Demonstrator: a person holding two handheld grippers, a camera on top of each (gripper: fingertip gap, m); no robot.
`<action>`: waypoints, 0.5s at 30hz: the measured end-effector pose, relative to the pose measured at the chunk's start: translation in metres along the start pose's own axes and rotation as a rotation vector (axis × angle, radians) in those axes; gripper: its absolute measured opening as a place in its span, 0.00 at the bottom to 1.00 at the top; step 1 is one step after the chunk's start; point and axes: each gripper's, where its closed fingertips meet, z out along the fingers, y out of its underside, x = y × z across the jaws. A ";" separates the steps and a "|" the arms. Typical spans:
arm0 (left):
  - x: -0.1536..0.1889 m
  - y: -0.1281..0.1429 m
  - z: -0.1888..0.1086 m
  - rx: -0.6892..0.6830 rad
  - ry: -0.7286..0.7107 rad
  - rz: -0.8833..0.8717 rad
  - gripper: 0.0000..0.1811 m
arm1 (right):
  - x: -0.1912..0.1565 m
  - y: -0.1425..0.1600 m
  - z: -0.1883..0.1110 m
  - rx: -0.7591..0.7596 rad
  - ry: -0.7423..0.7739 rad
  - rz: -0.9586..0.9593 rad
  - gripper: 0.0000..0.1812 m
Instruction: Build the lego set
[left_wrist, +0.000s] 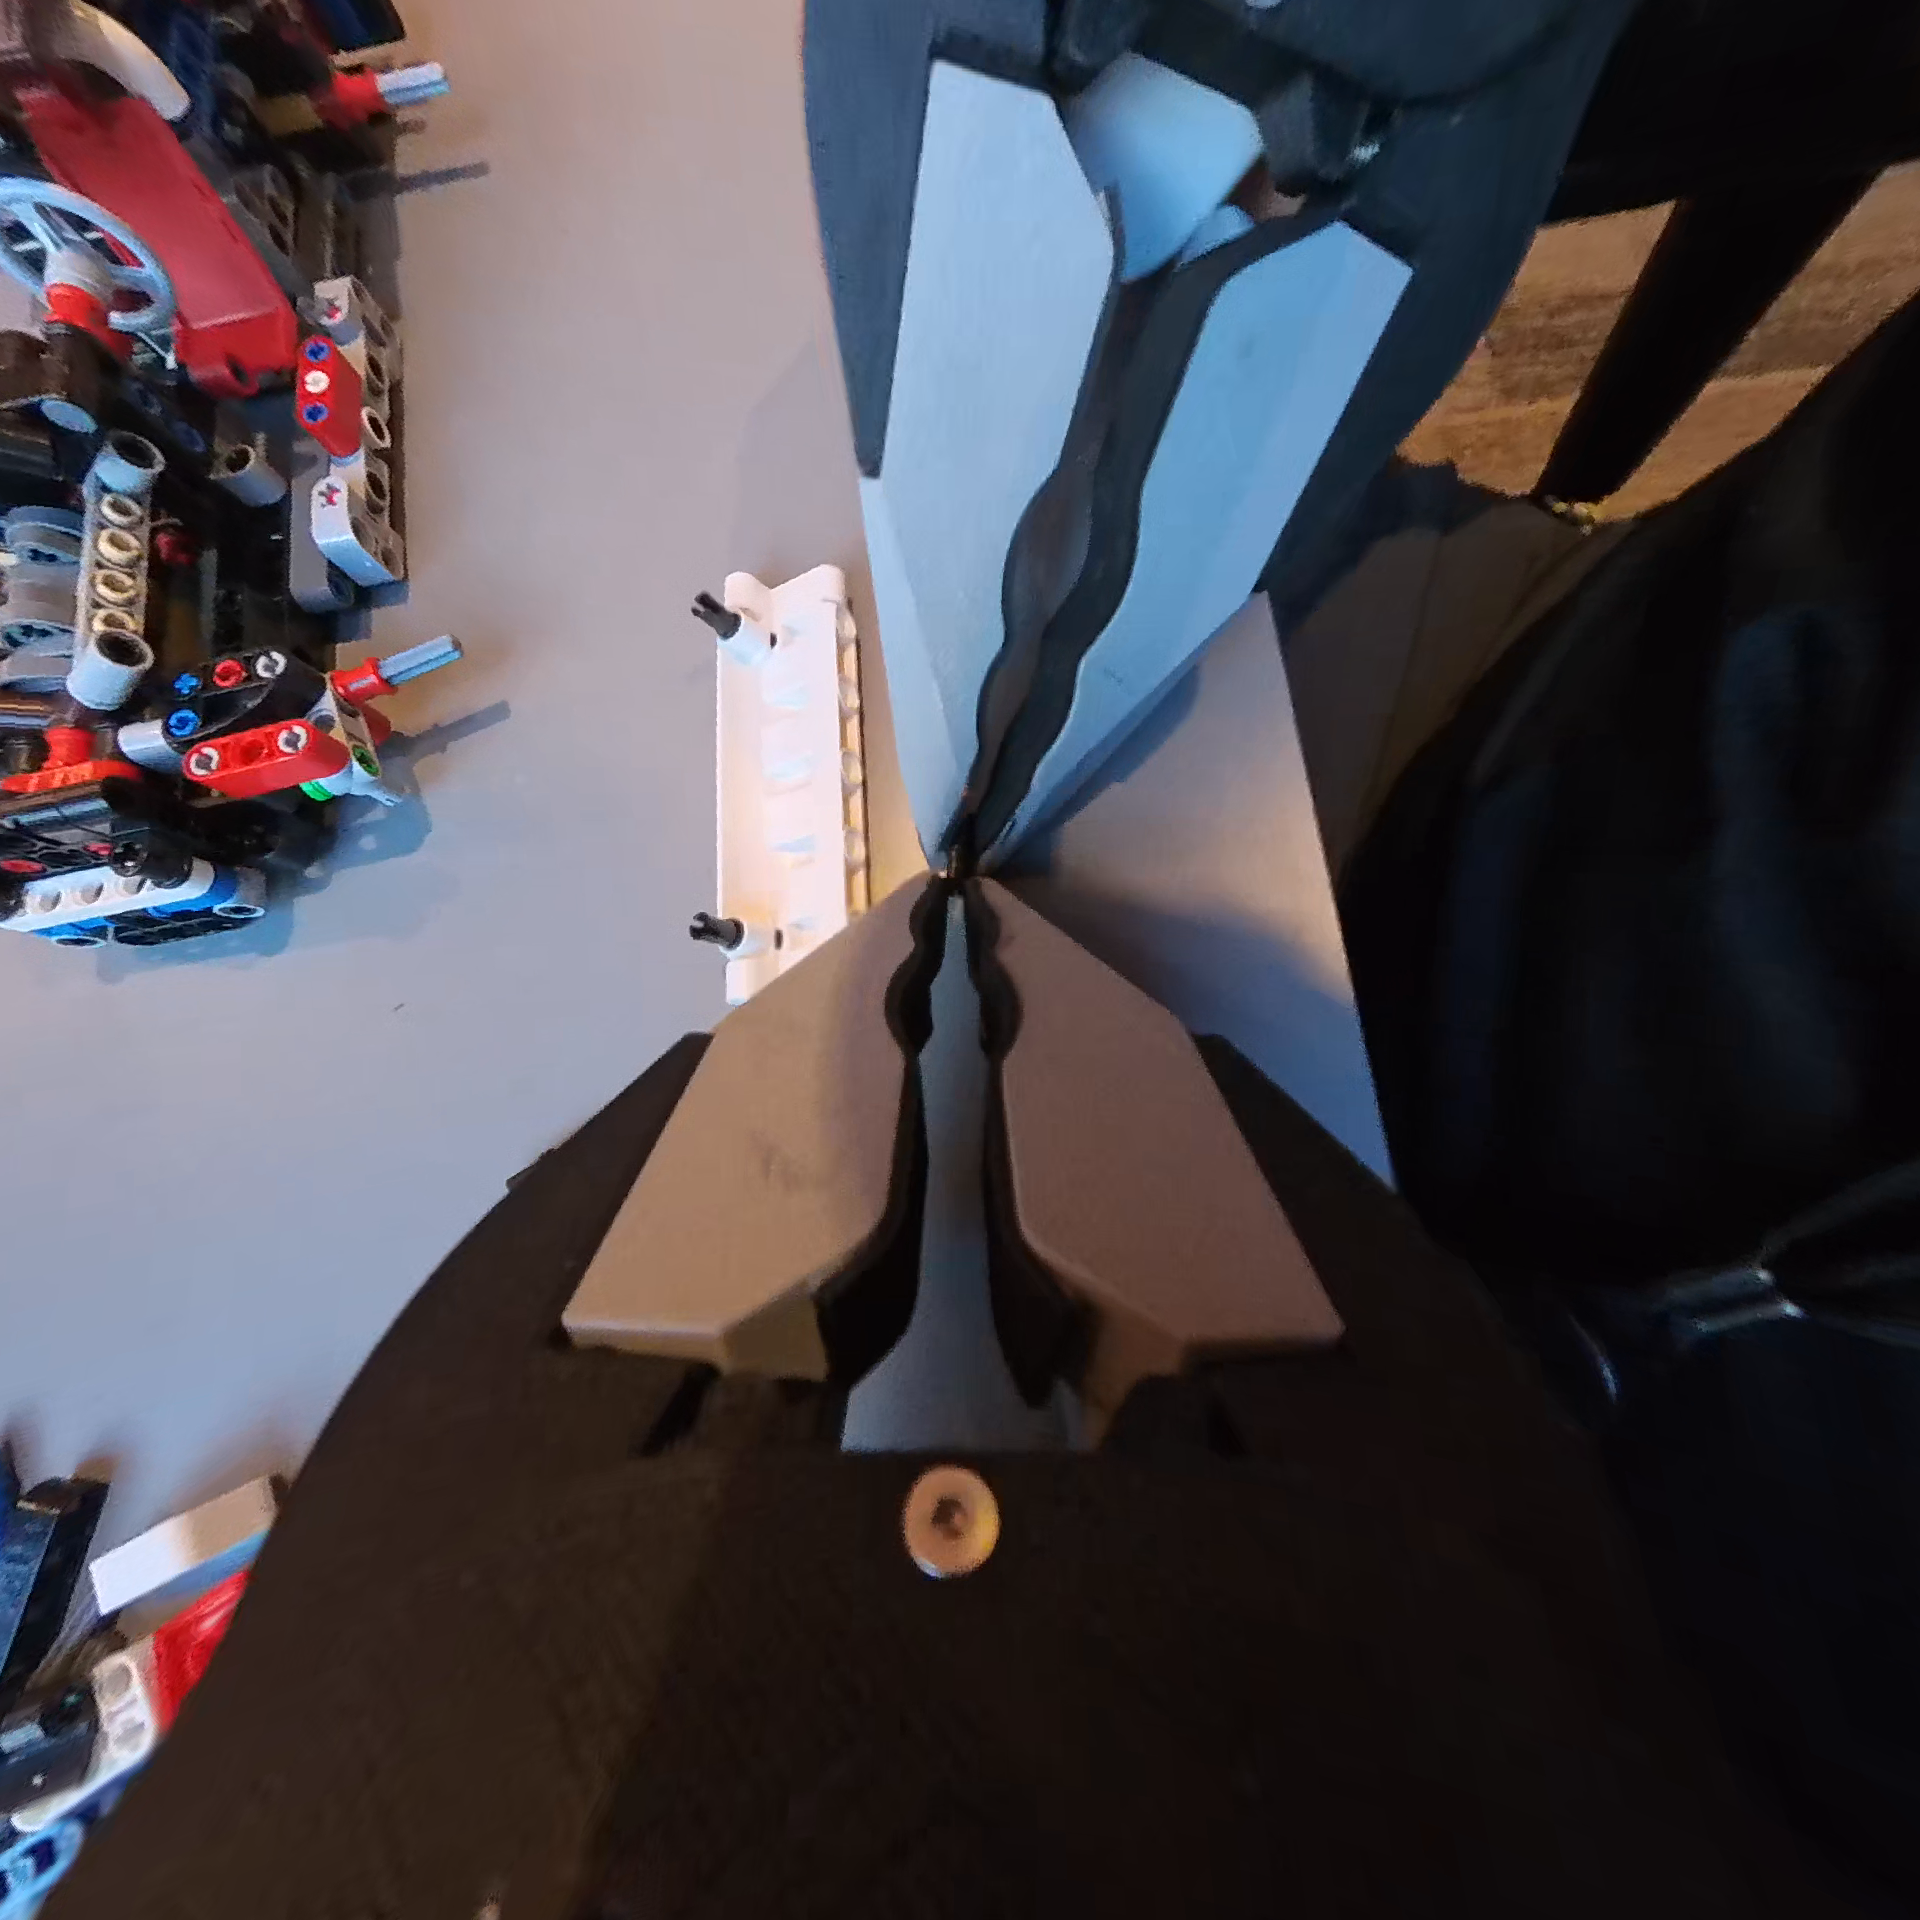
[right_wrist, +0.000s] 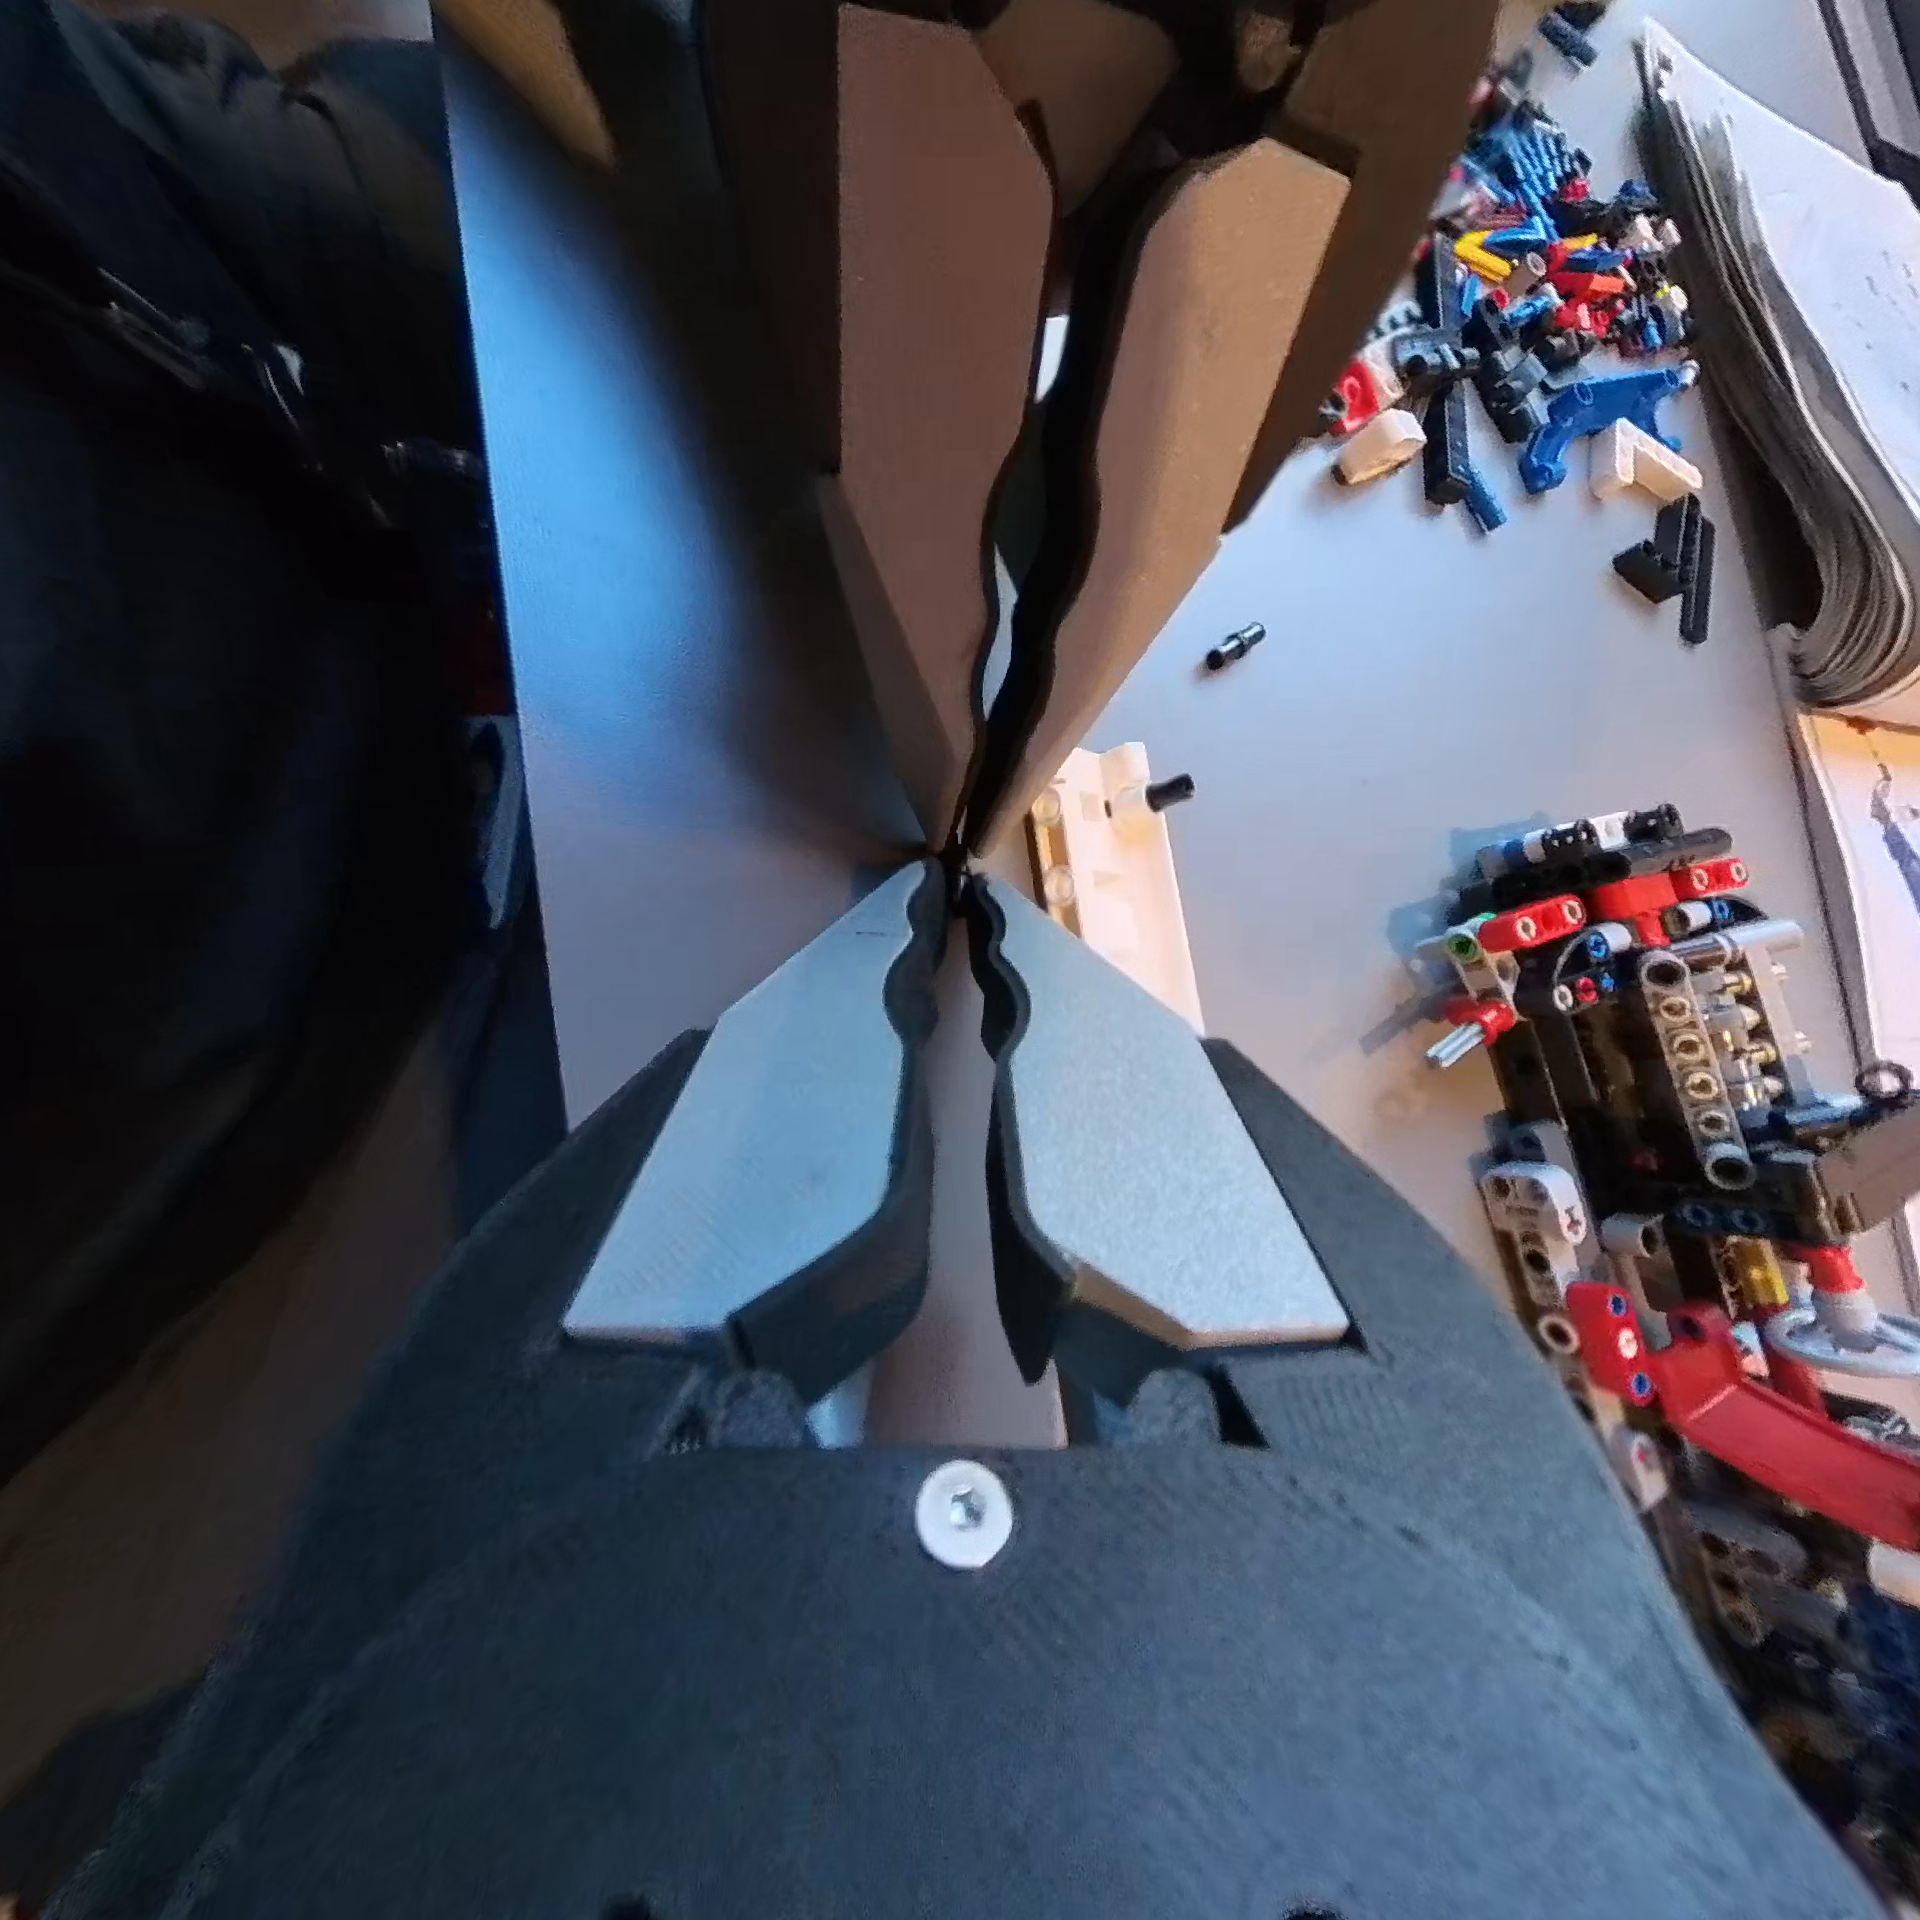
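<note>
While both grippers meet tip to tip above the grey table (left_wrist: 520, 1039), the left gripper (left_wrist: 951, 894) has its jaws drawn together at the tips, and the right gripper (right_wrist: 951, 883) likewise shows its jaws closed to a point; something tiny and dark sits where the 4 fingertips converge, too small to identify. Just beside that meeting point lies a white lego panel (left_wrist: 790, 790), flat on the table, with 2 black pins (left_wrist: 717, 613) sticking out of its left side. Well apart, at the far left of the left wrist view, stands the partly built lego model (left_wrist: 156, 468) in red, black and grey. From the right wrist view, a loose black pin (right_wrist: 1234, 644) lies alone on the table, a pile of loose lego pieces (right_wrist: 1538, 281) lies far right, and a thick instruction booklet (right_wrist: 1787, 364) rests beyond it
</note>
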 end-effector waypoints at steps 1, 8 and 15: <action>0.002 -0.004 -0.003 0.016 0.007 -0.012 0.03 | 0.001 -0.001 -0.004 0.013 0.017 0.019 0.01; -0.026 -0.036 -0.012 -0.075 0.000 0.012 0.20 | 0.013 0.040 -0.039 0.004 0.110 0.395 0.01; -0.038 -0.023 0.022 -0.311 0.126 0.028 0.15 | 0.014 0.058 -0.052 0.047 0.067 0.703 0.01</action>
